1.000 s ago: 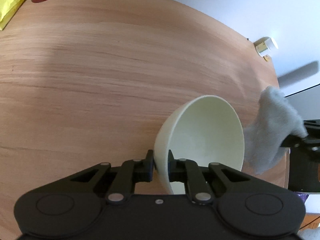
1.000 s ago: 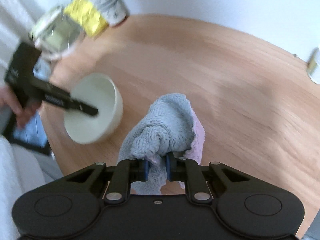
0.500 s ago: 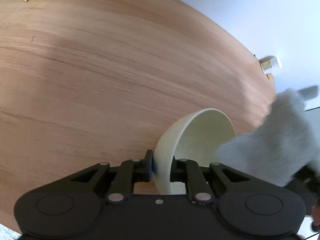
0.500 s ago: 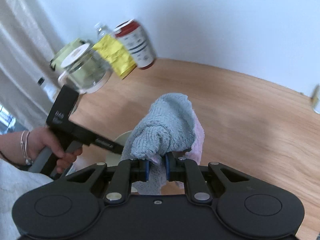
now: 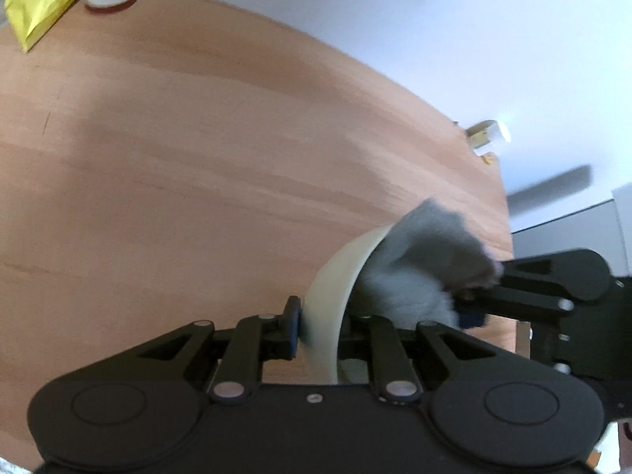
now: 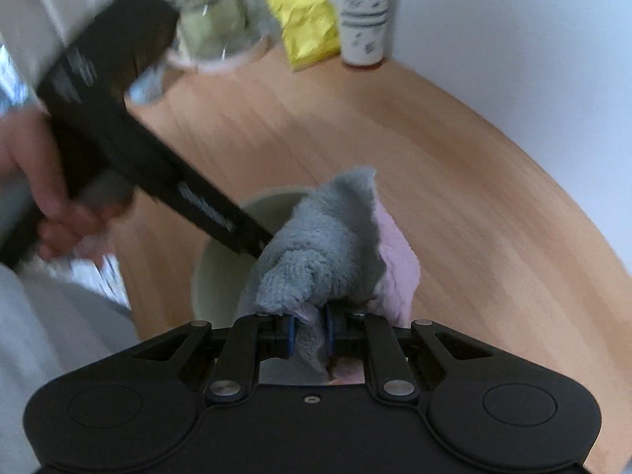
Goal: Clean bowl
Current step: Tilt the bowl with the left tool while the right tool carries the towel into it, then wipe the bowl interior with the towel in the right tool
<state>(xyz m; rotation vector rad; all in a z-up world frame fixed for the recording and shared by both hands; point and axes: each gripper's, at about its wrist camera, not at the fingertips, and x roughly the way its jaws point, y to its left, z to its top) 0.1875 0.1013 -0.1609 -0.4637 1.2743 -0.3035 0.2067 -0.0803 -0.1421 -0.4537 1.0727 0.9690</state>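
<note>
- Cloth (image 6: 328, 249), grey and pink, is pinched tight in the right gripper (image 6: 310, 335), close to the camera.
- Left gripper (image 5: 320, 328) is clamped on the rim of the bowl (image 5: 331, 288), one finger outside the wall and one inside.
- The cream bowl is tipped on its side, at the near edge of the wooden worktop (image 5: 177, 166).
- The cloth is pushed into the open mouth of the bowl and covers most of the inside.
- A hand (image 6: 35, 181) holds the left gripper from the left side.
- Far back on the worktop stand a yellow bag (image 6: 304, 19), a white cup (image 6: 363, 19) with a red top, and a glass jar (image 6: 213, 27).
</note>
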